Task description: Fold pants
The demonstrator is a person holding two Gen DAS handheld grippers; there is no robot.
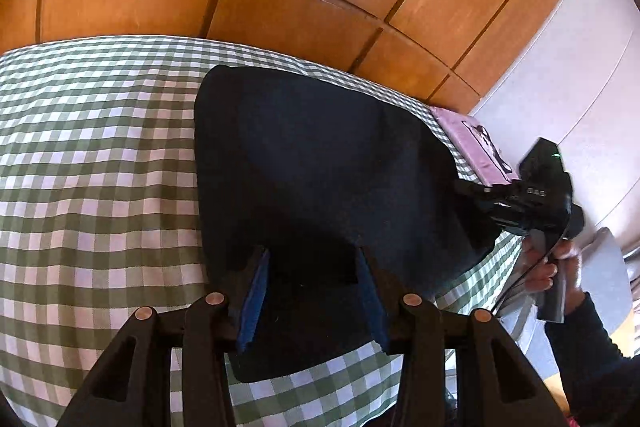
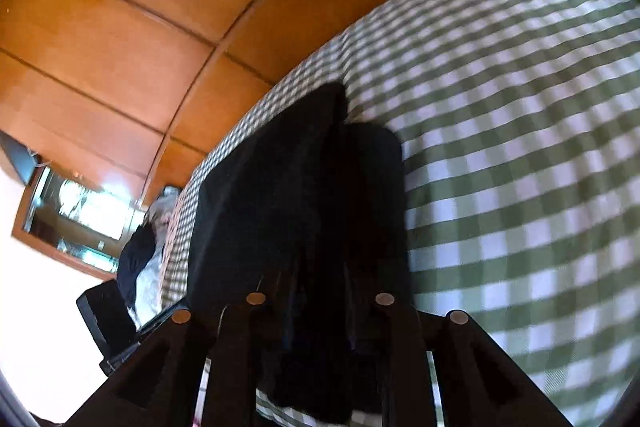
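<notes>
My left claw stands half-wide over the pants on the bed; my right claw narrowly pinches cloth; a slipping hem could undo the fold.

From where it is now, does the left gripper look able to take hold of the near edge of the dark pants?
Probably yes. The left gripper already has its tongs standing apart on either side of the dark pants, above the checked cloth, with nothing between. Whether the pads press on the fabric yet, I cannot tell.
</notes>
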